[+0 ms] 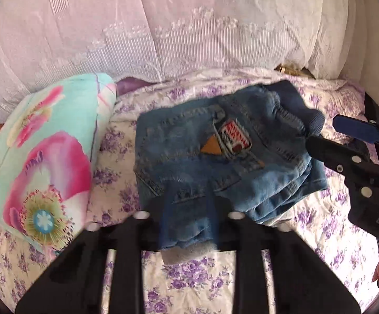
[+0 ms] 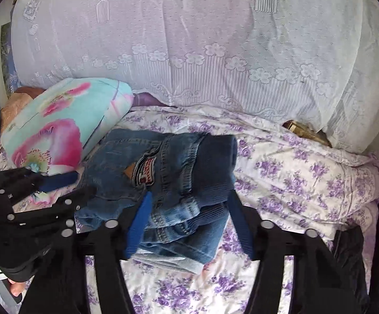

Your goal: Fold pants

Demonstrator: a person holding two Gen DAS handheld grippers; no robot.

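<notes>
We judge the folding nearly finished: the jeans (image 1: 223, 157) lie as a thick, compact bundle on the purple-flowered bedsheet (image 1: 328, 225), patch upward, and what remains looks like squaring and pressing the stack. To do that well, we want to keep both tools low and pull evenly, so the layered edges at the near side line up rather than fan out, and let go only once the denim rests flat; heavy denim tends to spring back, so a firm press along the fold should help. The left gripper (image 1: 189, 225) has its fingers spread with a flap of denim lying between them over the near edge of the bundle; whether they pinch it we cannot tell. The right gripper (image 2: 189, 209) straddles the right end of the bundle, its blue pads (image 2: 138, 225) well apart on either side of the stacked layers, released rather than clamped. The bundle sits just beside the floral pillow (image 1: 45, 157), with the lace curtain (image 1: 163, 31) behind the bed.
</notes>
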